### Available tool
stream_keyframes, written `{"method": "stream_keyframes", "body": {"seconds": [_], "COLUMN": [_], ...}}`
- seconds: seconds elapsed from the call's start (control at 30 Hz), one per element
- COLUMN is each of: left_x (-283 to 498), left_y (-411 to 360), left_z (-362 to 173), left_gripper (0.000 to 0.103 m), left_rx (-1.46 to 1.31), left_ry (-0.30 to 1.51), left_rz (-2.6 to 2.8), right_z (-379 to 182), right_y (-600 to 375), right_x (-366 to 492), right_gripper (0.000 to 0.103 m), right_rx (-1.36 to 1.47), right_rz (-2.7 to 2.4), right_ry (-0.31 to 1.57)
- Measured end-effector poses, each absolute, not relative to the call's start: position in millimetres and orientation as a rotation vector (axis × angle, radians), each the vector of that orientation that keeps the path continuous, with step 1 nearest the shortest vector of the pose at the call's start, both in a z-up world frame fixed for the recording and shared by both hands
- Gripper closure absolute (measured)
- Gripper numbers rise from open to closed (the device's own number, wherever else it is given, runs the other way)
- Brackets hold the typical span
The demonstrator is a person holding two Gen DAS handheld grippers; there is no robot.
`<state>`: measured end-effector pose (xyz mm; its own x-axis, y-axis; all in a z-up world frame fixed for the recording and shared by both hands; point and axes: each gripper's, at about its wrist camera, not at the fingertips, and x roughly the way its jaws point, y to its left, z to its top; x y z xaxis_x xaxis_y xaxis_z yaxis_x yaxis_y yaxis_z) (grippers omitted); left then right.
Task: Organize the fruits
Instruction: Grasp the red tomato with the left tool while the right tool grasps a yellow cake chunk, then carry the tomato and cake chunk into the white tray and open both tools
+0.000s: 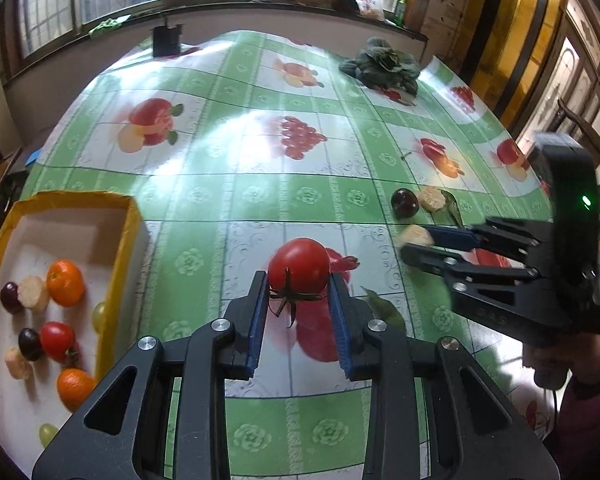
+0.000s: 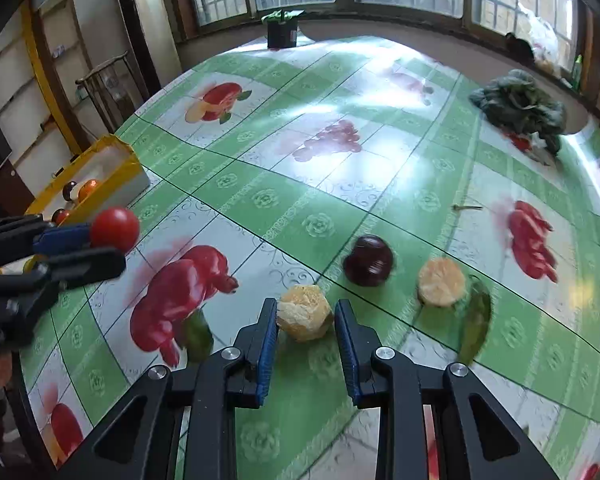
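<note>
My left gripper (image 1: 299, 280) is shut on a red tomato (image 1: 299, 266), stem toward the camera, held a little above the tablecloth. To its left stands a yellow-rimmed box (image 1: 132, 216) with oranges, a tomato, dark plums, peeled pieces and green grapes inside. My right gripper (image 2: 306, 306) is shut on a peeled pale-yellow fruit (image 2: 305, 312); the left wrist view shows this gripper (image 1: 416, 242) at the right. Beyond it on the cloth lie a dark plum (image 2: 368, 259) and another peeled fruit (image 2: 441, 282). At the left edge of the right wrist view is the left gripper (image 2: 104, 246) with its tomato (image 2: 115, 229).
Green leaves lie on the cloth near the fruits (image 2: 476, 320). A bunch of leafy greens (image 1: 384, 64) sits at the far right of the table and a dark pot (image 1: 166, 40) at the far edge by the windows. A person's hand (image 1: 560, 360) holds the right gripper.
</note>
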<state>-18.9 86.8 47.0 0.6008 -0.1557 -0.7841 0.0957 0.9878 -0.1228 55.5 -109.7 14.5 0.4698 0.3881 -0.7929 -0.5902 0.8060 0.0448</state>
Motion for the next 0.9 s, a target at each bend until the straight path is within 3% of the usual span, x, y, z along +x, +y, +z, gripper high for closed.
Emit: {"method": "stream_keyframes", "body": {"seconds": [0.4,0.9], "left_x": [-48,-87], "left_y": [91,124], "left_z": [55,79], "left_gripper": [0.074,0.074], "left_rx": [-0.046,-0.057], "left_ry": [0.866,0.793], "left_rz": [-0.075,0.022], "right_z": [44,61], "right_y": [-130,-90], "right_x": [4,-37], "right_gripper": [0.075,0.075], "right_rx": [-0.108,-0.155], "right_rz": [0.585,0.672], "right_ry": [0.825,0.804]}}
